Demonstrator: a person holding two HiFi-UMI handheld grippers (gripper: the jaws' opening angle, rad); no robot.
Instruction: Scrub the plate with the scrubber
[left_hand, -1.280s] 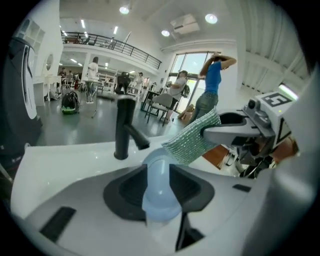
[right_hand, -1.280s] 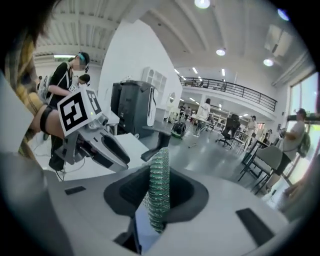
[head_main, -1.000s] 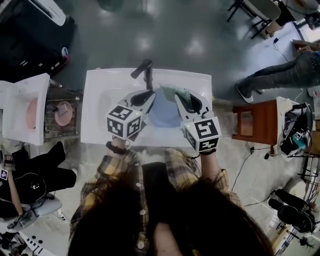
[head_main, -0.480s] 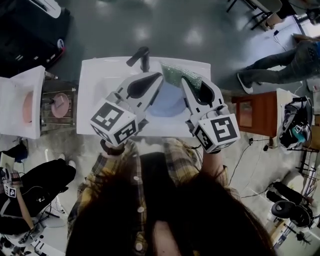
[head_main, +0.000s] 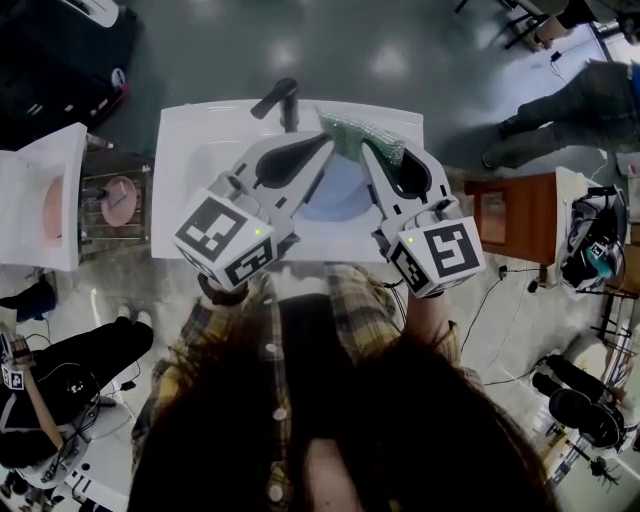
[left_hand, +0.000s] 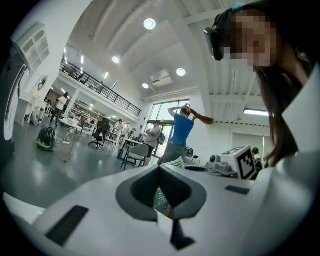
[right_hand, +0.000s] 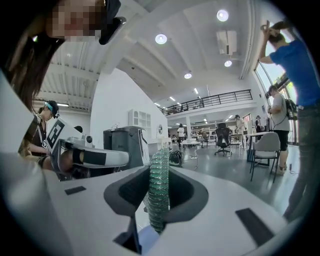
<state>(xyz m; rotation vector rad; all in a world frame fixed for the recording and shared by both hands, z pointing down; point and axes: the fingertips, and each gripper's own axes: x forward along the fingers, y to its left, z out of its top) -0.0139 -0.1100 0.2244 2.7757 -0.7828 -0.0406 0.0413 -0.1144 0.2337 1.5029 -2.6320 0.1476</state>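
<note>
A light blue plate (head_main: 340, 200) lies in the white sink (head_main: 190, 200), below both grippers. My right gripper (head_main: 372, 155) is shut on a green mesh scrubber (head_main: 355, 135), which stands upright between its jaws (right_hand: 159, 190). My left gripper (head_main: 322, 148) hangs over the plate's far left side with its jaws shut (left_hand: 161, 170), and I see nothing held in them. Both grippers point level and stand close side by side. In the left gripper view the scrubber (left_hand: 160, 197) shows through the gap behind the pads. The left gripper (right_hand: 90, 157) appears at the left of the right gripper view.
A dark faucet (head_main: 280, 100) rises at the sink's far edge. Left of the sink are a rack with pink dishes (head_main: 120, 200) and a white tub (head_main: 50, 210). A wooden stool (head_main: 500, 225) stands to the right. People sit and stand around.
Both grippers have risen out of the sink towards my head, the left one more. The scrubber came up with the right gripper. The plate stayed in the basin.
</note>
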